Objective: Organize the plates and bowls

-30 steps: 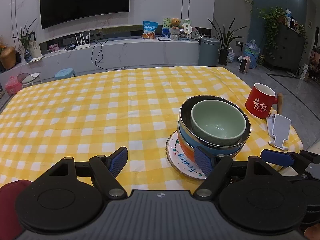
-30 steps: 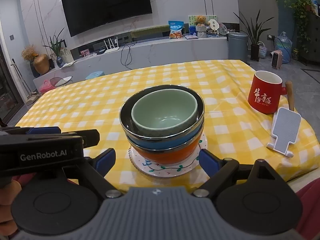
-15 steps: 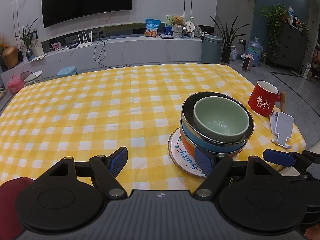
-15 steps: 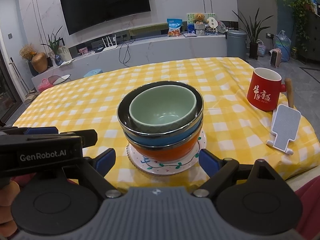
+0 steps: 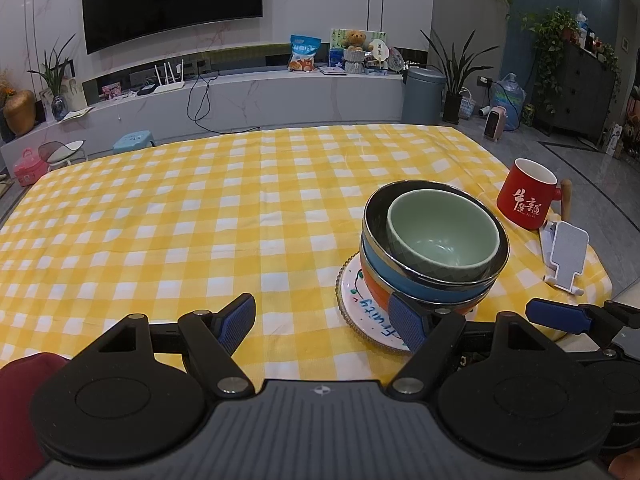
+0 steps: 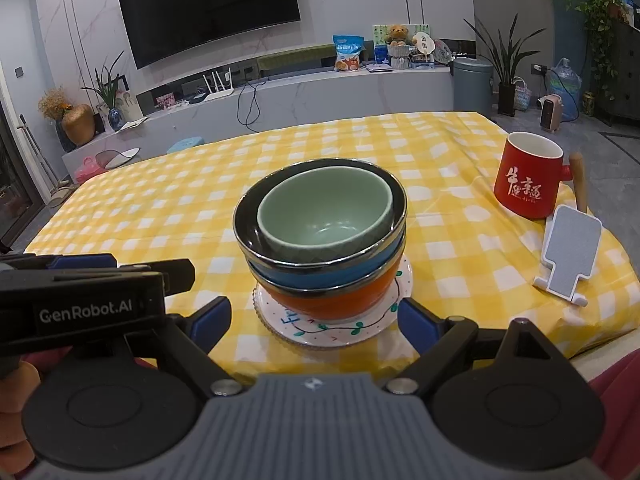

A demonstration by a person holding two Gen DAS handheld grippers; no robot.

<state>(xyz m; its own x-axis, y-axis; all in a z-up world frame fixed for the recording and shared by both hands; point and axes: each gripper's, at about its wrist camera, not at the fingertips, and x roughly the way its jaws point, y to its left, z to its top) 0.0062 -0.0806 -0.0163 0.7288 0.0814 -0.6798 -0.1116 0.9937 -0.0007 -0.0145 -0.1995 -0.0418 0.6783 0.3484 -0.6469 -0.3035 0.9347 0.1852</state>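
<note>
Stacking: green bowl is sitting nested in the bowl stack on the plate, near the table's front edge.
Grippers: I am holding left gripper and right gripper apart, empty.
Next: probably finishing; withdrawing clear without nudging.

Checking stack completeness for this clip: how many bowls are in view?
3: an orange bowl on the plate, a blue bowl nested in it, a green bowl on top. Others may be hidden inside.

Each hand-held gripper is black with blue ribbed finger pads, silver screws and "GenRobot.AI" lettering.
</note>
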